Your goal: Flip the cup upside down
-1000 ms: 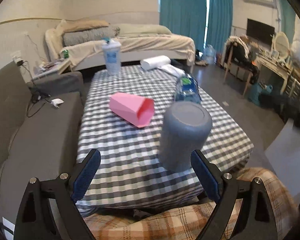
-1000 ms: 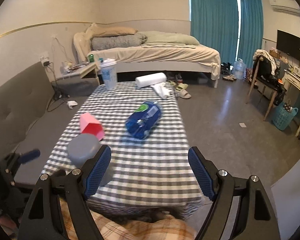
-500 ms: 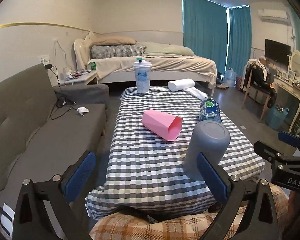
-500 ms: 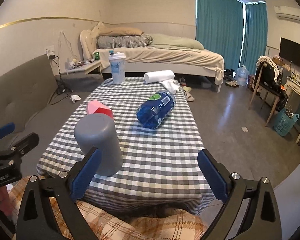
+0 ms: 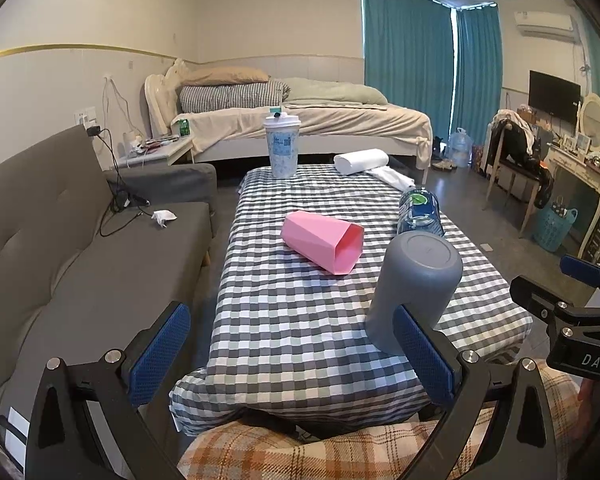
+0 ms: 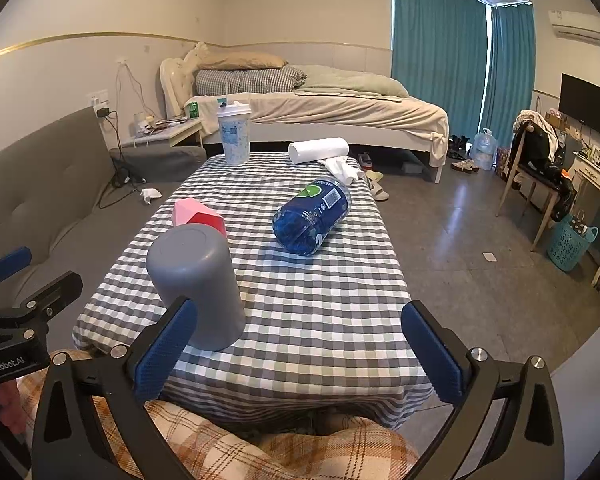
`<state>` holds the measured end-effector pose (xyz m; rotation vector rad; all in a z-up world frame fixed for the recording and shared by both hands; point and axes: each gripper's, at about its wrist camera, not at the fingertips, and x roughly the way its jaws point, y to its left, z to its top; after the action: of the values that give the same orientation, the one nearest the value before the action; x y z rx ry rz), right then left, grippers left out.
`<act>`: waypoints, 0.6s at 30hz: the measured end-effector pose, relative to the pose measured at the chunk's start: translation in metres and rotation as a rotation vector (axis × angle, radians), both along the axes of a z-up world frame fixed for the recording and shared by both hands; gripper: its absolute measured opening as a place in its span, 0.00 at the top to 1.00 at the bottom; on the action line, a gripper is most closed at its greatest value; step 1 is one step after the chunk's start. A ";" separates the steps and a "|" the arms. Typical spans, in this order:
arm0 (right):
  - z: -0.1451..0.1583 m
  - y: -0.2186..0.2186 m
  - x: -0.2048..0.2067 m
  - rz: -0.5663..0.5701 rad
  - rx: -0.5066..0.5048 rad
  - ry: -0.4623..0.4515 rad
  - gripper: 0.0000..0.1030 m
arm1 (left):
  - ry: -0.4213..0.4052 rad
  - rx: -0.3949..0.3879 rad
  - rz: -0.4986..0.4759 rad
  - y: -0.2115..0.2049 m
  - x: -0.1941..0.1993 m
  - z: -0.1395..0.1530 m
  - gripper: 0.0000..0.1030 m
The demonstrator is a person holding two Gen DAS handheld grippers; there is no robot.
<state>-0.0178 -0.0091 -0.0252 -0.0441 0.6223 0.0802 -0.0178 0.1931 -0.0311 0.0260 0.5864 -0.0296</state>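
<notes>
A grey cup (image 5: 418,280) stands upside down, base up, near the front edge of the checked table (image 5: 300,320); it also shows in the right wrist view (image 6: 198,280). A pink cup (image 5: 324,244) lies on its side behind it, mouth toward me; the right wrist view shows it (image 6: 198,216) behind the grey cup. My left gripper (image 5: 292,356) is open and empty, held back from the table, its right finger in front of the grey cup. My right gripper (image 6: 296,352) is open and empty, also held back.
A blue water bottle (image 6: 312,216) lies on its side mid-table. A lidded tumbler (image 6: 234,132) and a white roll (image 6: 318,150) stand at the far end. A grey sofa (image 5: 60,240) runs along the left. A plaid-covered lap (image 6: 220,448) is below the grippers.
Both grippers have pulled back and levelled out from the table. The grey cup stays upside down where it was; nothing else moved.
</notes>
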 end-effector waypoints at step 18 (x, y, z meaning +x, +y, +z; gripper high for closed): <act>0.000 0.000 0.000 -0.002 0.001 0.000 0.00 | -0.002 -0.007 -0.011 -0.001 -0.001 0.000 0.00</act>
<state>-0.0174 -0.0088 -0.0248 -0.0423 0.6221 0.0782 -0.0191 0.1921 -0.0316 0.0222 0.5841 -0.0420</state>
